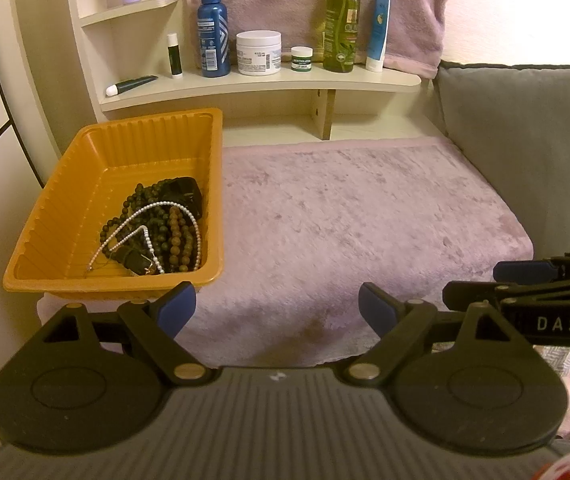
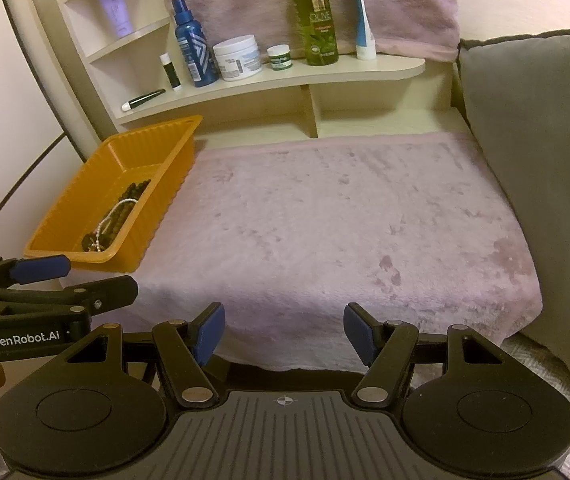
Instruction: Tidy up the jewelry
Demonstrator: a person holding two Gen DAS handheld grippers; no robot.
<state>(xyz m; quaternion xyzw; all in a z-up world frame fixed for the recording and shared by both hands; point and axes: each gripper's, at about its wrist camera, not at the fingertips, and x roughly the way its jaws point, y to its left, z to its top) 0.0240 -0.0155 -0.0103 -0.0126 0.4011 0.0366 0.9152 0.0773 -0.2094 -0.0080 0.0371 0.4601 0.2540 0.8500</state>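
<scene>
Both tools sit low at the near edge of a worktop covered by a pink plush cloth [image 2: 325, 220]. The left tool [image 1: 277, 312] has its blue pads spread wide with nothing between them, and the right tool [image 2: 284, 334] is likewise spread and empty. The jewelry [image 1: 157, 232], dark and brown beads tangled with a pearl strand, lies inside the orange tray [image 1: 65, 184] at the cloth's left side.

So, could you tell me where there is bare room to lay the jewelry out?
The pink fleece mat is bare from the orange tray on its left across to the grey cushion. The tray's far half is free; beads crowd its near right corner. The shelf is crowded with bottles and jars.
</scene>
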